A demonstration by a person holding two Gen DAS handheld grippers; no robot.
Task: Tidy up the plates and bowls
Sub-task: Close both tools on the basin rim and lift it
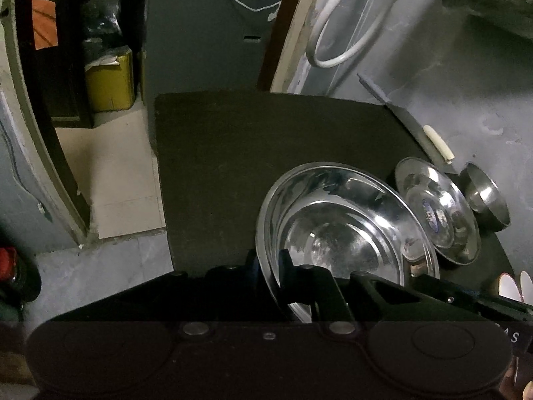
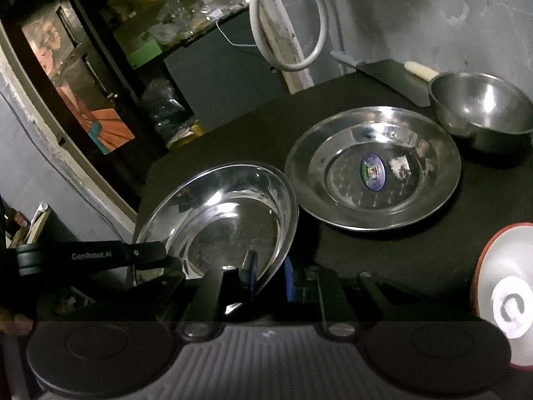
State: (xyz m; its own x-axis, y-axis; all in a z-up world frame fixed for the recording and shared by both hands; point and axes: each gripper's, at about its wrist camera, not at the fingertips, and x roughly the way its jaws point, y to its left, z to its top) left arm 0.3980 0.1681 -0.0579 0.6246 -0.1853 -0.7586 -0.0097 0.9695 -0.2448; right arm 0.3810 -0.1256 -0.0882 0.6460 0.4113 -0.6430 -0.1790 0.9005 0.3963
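Observation:
A large steel plate [image 1: 336,230] [image 2: 230,220] rests tilted on the black table [image 1: 260,140]. My left gripper [image 1: 269,268] is shut on its rim, and in the right wrist view it comes in from the left [image 2: 168,256]. My right gripper [image 2: 269,273] is shut on the same plate's near rim, one finger inside the plate and one outside. A second steel plate with a blue sticker [image 2: 373,170] [image 1: 436,213] lies flat just beyond. Behind that one stands a small steel bowl [image 2: 483,110] [image 1: 486,196].
A red-rimmed white bowl [image 2: 503,286] sits at the table's right edge. A cleaver with a pale handle [image 2: 396,76] lies against the grey wall at the back. A white hose [image 2: 286,33] hangs on the wall. The table's left edge drops to a tiled floor [image 1: 116,180].

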